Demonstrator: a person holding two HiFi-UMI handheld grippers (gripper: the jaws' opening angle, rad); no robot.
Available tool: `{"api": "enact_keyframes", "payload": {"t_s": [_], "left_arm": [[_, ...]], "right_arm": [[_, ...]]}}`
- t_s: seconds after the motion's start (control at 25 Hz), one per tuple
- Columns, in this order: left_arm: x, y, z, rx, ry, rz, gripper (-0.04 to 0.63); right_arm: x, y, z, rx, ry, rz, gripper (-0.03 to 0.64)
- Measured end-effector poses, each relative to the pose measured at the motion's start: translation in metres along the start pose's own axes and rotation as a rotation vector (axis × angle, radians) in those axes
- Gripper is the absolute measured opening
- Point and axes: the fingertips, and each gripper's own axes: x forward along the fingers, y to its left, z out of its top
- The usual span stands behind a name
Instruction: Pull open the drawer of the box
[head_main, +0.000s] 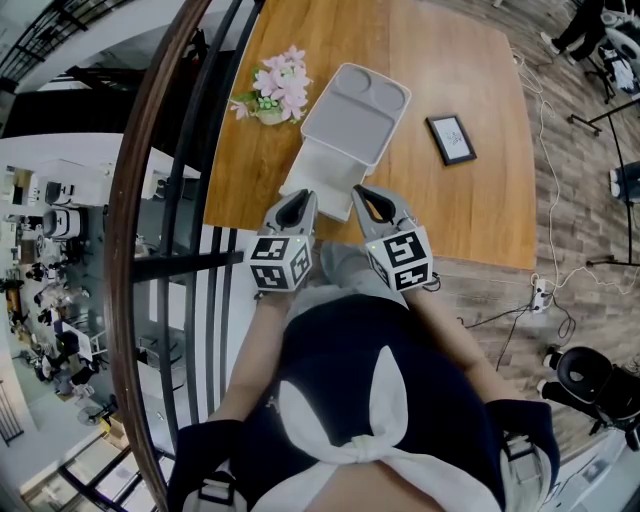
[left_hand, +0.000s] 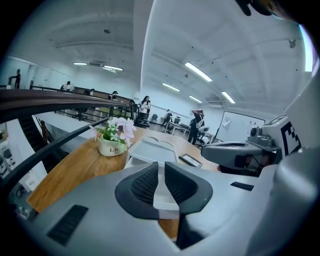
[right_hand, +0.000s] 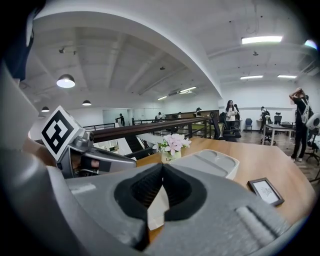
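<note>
White on the wooden counter (head_main: 480, 200), the box (head_main: 357, 110) lies just ahead, its drawer (head_main: 322, 172) running lengthwise back toward both tools, the left gripper (head_main: 300, 202) a sliver apart and empty, the right gripper (head_main: 366, 196) pinched together on nothing.

I see a wooden bench (head_main: 480, 190) carrying three things. A white box (head_main: 355, 115) with a moulded lid sits near its middle. A pot of pink flowers (head_main: 275, 92) stands just left of the box, and a picture frame (head_main: 451, 138) lies flat to its right, apart.
</note>
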Motion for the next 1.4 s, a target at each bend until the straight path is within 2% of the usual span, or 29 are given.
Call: {"api": "enact_keyframes", "payload": {"t_s": [0.2, 0.64, 1.4], "left_arm": [[-0.002, -0.007, 0.007, 0.072, -0.018, 0.01, 0.032], [-0.002, -0.022, 0.015, 0.097, -0.042, -0.036, 0.018], [0.01, -0.034, 0.026, 0.137, -0.043, -0.064, 0.017]], "right_arm": [[-0.003, 0.003, 0.001, -0.007, -0.001, 0.007, -0.002], [-0.004, 0.003, -0.002, -0.018, 0.016, 0.004, -0.003], [-0.005, -0.009, 0.001, -0.023, 0.014, -0.018, -0.003]]}}
